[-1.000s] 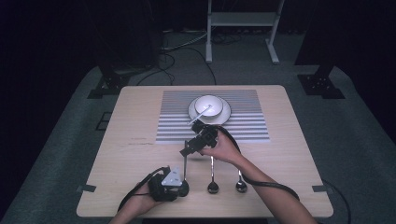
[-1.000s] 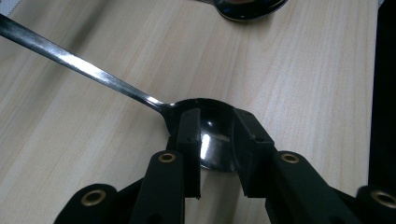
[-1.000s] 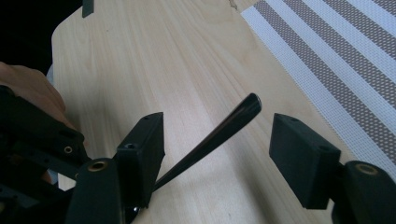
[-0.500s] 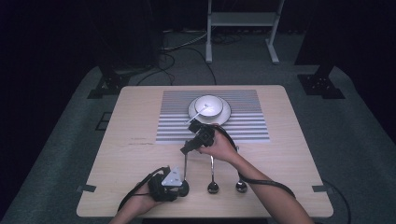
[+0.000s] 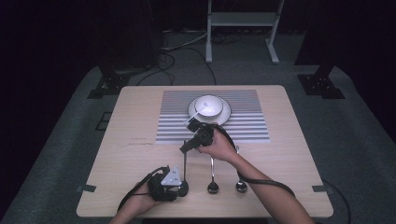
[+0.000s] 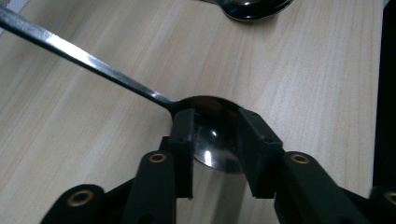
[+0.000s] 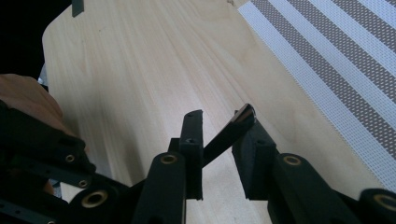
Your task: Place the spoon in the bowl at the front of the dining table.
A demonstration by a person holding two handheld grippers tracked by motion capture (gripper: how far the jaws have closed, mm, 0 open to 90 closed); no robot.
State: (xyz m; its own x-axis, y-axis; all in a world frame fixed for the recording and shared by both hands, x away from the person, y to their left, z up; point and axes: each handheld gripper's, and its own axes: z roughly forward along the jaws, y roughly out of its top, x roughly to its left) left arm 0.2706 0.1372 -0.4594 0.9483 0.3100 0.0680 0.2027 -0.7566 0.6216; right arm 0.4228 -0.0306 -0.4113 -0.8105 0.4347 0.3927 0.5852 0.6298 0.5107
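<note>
Tongs first. Left tongs (image 6: 212, 140) sit low at the near-left of the pale wooden surface (image 5: 140, 158), jaws partly apart, straddling the bowl of a long polished steel spoon (image 6: 212, 135); the pads flank the bowl's sides, but I can't tell if they actually press on it. In the high view the left tongs (image 5: 180, 186) are at that spoon's bowl end, held by the person's left hand (image 5: 144, 200).

Right tongs (image 7: 219, 140) are at the other end of the same spoon: jaws partly apart, with the handle tip (image 7: 240, 116) lying slantwise in the gap against the right-hand pad, a clear gap on the other side. No firm clamp visible. High view puts the right tongs (image 5: 187, 147) mid-surface, just off the near edge of the grey-and-white striped mat (image 5: 243, 126), right hand (image 5: 219, 147) wrapped round the body.

Spoon (image 5: 185, 165) runs straight from the right tongs down to the left tongs, lying along the surface.

Two more steel spoons lie parallel to its right, bowls toward the person: middle spoon (image 5: 213, 179), then right spoon (image 5: 240, 179).

On the mat: white bowl (image 5: 208, 105) on a white round plate (image 5: 226, 114), a thin utensil (image 5: 196, 115) leaning out of the bowl toward the near-left.
</note>
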